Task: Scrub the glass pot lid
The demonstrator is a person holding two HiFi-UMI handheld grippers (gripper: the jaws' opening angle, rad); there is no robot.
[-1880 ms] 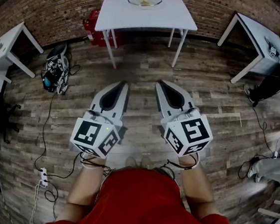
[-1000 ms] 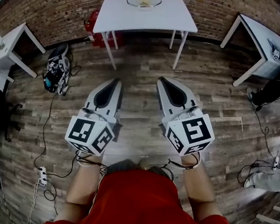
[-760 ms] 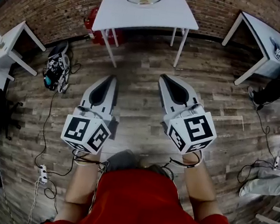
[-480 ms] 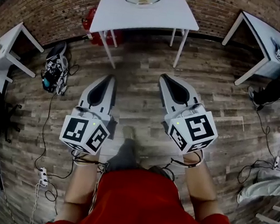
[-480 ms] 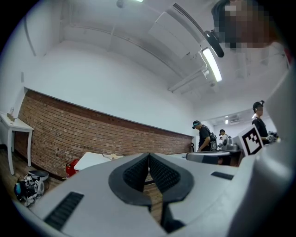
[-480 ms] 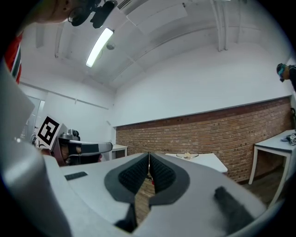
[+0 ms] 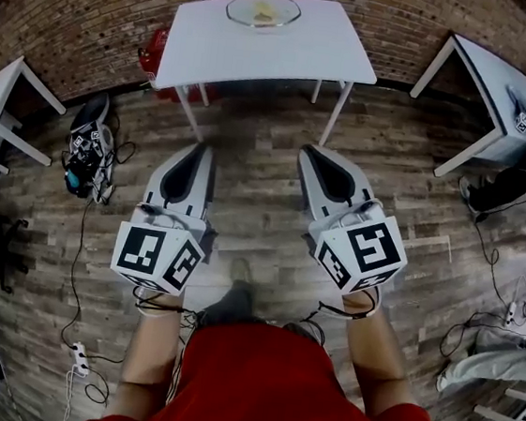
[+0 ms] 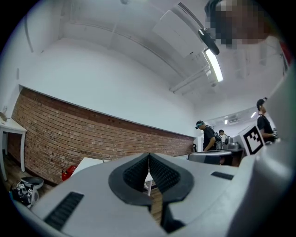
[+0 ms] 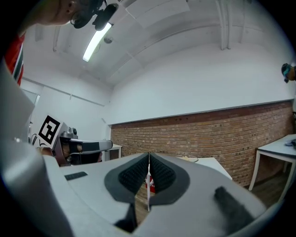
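A glass pot lid [image 7: 263, 10] with something yellow on or under it lies at the far edge of a white table [image 7: 300, 53] by the brick wall. My left gripper [image 7: 198, 146] and my right gripper [image 7: 308, 152] are held side by side over the wooden floor, well short of the table, both pointing toward it. Both are shut with nothing between the jaws. In the left gripper view the left gripper [image 8: 149, 157] shows its pads pressed together; the right gripper [image 9: 149, 157] in its own view looks the same.
A second white table [image 7: 499, 85] stands at the right, a small one [image 7: 1, 104] at the left. A bag with gear [image 7: 86, 147] and cables [image 7: 80, 326] lie on the floor at the left. People [image 8: 208, 136] stand in the room's far end.
The view has moved toward the white table, which now sits larger and lower in the head view. Both grippers keep their pose and stay shut.
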